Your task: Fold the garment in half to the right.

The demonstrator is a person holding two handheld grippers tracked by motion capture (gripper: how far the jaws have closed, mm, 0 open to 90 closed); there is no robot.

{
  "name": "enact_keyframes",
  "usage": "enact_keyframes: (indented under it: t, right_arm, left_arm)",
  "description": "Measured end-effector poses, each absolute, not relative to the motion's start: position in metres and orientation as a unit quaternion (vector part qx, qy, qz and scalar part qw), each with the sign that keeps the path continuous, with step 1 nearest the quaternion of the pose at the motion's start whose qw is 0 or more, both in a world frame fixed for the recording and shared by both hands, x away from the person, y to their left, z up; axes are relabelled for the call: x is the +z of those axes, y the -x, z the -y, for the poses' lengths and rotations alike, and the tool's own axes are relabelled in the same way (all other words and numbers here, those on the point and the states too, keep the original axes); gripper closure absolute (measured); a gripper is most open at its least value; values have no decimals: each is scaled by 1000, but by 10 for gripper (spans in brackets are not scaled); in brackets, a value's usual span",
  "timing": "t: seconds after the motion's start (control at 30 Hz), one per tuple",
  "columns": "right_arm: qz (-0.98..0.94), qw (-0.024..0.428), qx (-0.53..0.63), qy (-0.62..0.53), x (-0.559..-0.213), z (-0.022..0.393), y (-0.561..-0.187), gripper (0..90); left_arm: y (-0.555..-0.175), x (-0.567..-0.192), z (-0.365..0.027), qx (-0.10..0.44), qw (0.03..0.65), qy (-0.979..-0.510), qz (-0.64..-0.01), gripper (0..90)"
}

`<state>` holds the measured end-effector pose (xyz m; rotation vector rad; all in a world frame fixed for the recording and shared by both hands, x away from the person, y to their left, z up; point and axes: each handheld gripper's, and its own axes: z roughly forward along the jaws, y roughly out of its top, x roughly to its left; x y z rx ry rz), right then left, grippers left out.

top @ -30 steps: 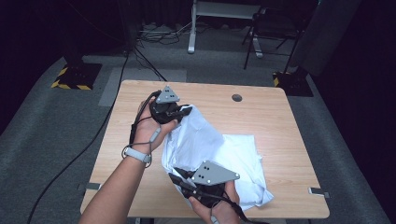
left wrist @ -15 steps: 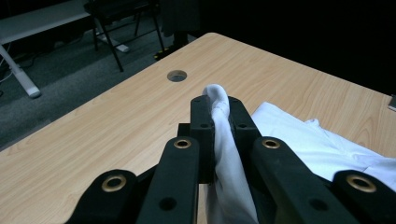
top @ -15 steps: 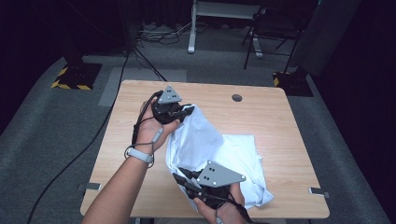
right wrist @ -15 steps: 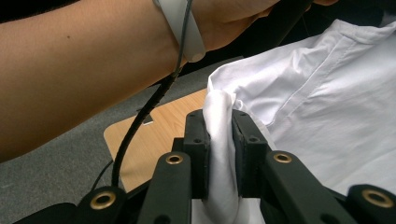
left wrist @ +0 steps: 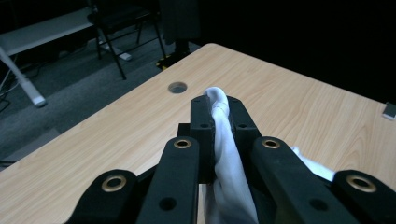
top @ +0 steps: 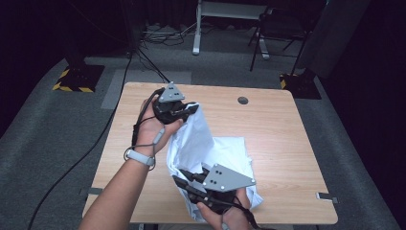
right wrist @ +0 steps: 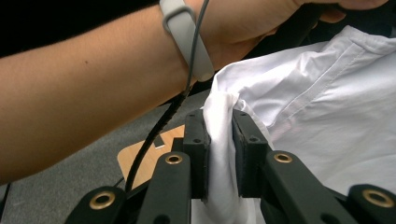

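High view: a crumpled white cloth [top: 210, 148] drapes over the smooth wooden table [top: 287, 143], lifted between both grippers. Left gripper view: the left gripper [left wrist: 217, 126] pinches a twisted fold. Right gripper view: the right gripper [right wrist: 219, 140] clamps a seamed, soft edge.

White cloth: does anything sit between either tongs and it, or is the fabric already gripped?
Nothing visible stands between. The left tongs pinch a fold of the white cloth directly between their jaws, and the right tongs do likewise; part of the cloth lies on the wooden table.
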<state>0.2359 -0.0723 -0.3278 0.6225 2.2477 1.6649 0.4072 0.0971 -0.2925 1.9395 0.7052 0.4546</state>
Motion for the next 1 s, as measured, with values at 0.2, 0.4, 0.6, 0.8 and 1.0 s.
enact_keyframes:
  t: [0.2, 0.4, 0.6, 0.8, 1.0]
  right_arm:
    - [-759, 163, 585, -234, -316, 116, -230, 775]
    - [-741, 190, 585, -268, -315, 173, -227, 779]
    - [-730, 226, 556, -328, -321, 241, -220, 736]
    - [-672, 293, 507, -453, -326, 315, -199, 252]
    - [-676, 310, 516, -424, -317, 313, -202, 276]
  left_arm:
    - [-419, -290, -53, 167, 507, -798, -278, 839]
    - [-430, -297, -3, 158, 504, -806, -268, 839]
    - [-443, -314, 65, 126, 517, -802, -271, 735]
    - [-436, -320, 97, 123, 535, -786, -285, 400]
    - [-432, -318, 67, 129, 538, -776, -301, 398]
